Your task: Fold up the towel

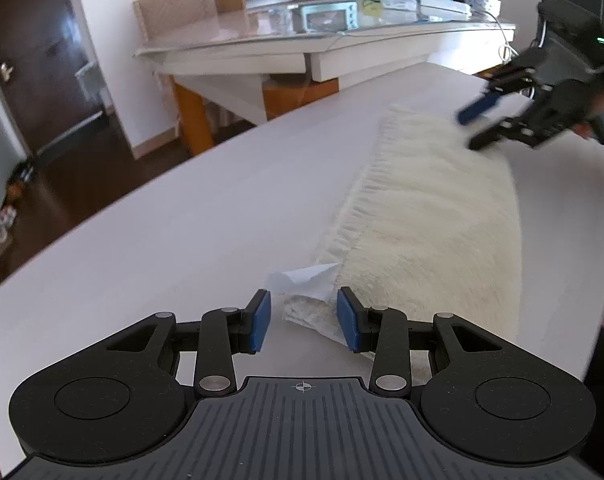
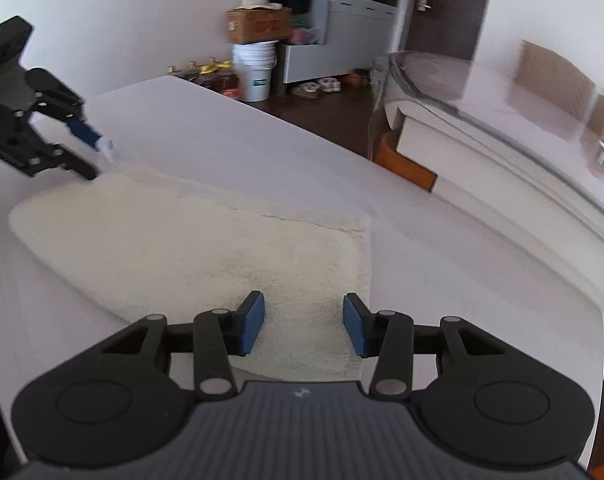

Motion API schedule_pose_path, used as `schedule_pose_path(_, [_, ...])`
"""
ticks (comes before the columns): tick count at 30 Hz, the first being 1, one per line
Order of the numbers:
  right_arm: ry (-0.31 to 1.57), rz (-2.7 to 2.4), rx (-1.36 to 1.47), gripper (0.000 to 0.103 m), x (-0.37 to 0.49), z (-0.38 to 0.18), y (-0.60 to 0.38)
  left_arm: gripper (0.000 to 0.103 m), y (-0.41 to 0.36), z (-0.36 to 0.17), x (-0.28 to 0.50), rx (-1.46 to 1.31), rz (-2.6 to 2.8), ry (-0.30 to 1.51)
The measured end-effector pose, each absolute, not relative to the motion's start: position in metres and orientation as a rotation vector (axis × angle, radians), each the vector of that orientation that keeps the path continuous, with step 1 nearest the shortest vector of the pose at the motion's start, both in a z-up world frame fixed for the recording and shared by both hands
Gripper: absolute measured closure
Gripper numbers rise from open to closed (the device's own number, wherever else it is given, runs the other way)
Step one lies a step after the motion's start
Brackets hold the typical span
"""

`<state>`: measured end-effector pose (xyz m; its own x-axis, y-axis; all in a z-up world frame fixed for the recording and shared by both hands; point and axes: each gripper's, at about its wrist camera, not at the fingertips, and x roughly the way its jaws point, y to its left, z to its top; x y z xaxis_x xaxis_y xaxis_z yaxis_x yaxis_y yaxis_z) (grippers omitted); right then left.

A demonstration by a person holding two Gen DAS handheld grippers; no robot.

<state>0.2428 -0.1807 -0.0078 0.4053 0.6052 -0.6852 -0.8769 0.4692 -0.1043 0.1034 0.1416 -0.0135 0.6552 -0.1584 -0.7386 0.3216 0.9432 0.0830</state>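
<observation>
A cream, fluffy towel (image 1: 430, 216) lies folded in a long strip on the white table (image 1: 181, 220); it also shows in the right wrist view (image 2: 189, 248). My left gripper (image 1: 304, 320) is open at the towel's near corner, where a white label (image 1: 302, 280) sticks out between its blue pads. My right gripper (image 2: 304, 328) is open and empty just above the towel's other end. Each gripper shows in the other's view: the right one (image 1: 478, 124) at the far end, the left one (image 2: 91, 152) at the far corner.
A glass-topped table (image 1: 302, 28) with a toaster oven, boxes and a blue jug stands beyond the white table. A white bucket (image 2: 255, 72), cardboard box and bottles stand on the dark floor. A dark door (image 1: 33, 60) is at left.
</observation>
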Motion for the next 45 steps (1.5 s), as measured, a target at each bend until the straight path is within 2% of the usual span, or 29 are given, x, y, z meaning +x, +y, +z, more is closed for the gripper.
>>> schedule_pose_path(5, [0.558, 0.946, -0.556, 0.055, 0.244, -0.011, -0.16, 0.063, 0.128, -0.012, 0.08, 0.172, -0.264, 0.824])
schedule_pose_path(8, [0.538, 0.889, -0.562, 0.059, 0.233, -0.006, -0.157, 0.063, 0.115, -0.011, 0.064, 0.181, -0.28, 0.832])
schedule_pose_path(12, [0.49, 0.875, -0.477, 0.059, 0.193, 0.013, -0.171, 0.063, 0.111, -0.01, 0.053, 0.171, -0.307, 0.837])
schedule_pose_path(17, [0.463, 1.022, -0.393, 0.058, 0.109, 0.027, -0.181, 0.052, 0.12, -0.004, 0.046, 0.197, -0.305, 0.812])
schedule_pose_path(18, [0.459, 1.059, -0.408, 0.058, 0.088, 0.026, -0.179, 0.049, 0.124, -0.002, 0.044, 0.213, -0.302, 0.8])
schedule_pose_path(25, [0.343, 1.153, -0.775, 0.058, -0.018, 0.001, -0.146, 0.043, 0.133, 0.007, 0.031, 0.267, -0.301, 0.758])
schedule_pose_path(26, [0.327, 1.15, -0.809, 0.055, -0.024, -0.002, -0.143, 0.042, 0.133, 0.008, 0.03, 0.267, -0.304, 0.755])
schedule_pose_path(31, [0.236, 1.114, -1.006, 0.054, -0.035, -0.022, -0.117, 0.039, 0.129, 0.008, 0.021, 0.266, -0.322, 0.741])
schedule_pose_path(35, [0.251, 1.134, -0.993, 0.054, -0.026, -0.026, -0.107, 0.036, 0.127, 0.006, 0.015, 0.269, -0.337, 0.74])
schedule_pose_path(41, [0.294, 1.135, -0.987, 0.068, -0.021, -0.033, -0.108, 0.034, 0.126, 0.002, 0.008, 0.302, -0.343, 0.733])
schedule_pose_path(45, [0.328, 1.137, -0.937, 0.093, -0.023, -0.024, -0.121, 0.032, 0.128, 0.002, 0.003, 0.338, -0.369, 0.717])
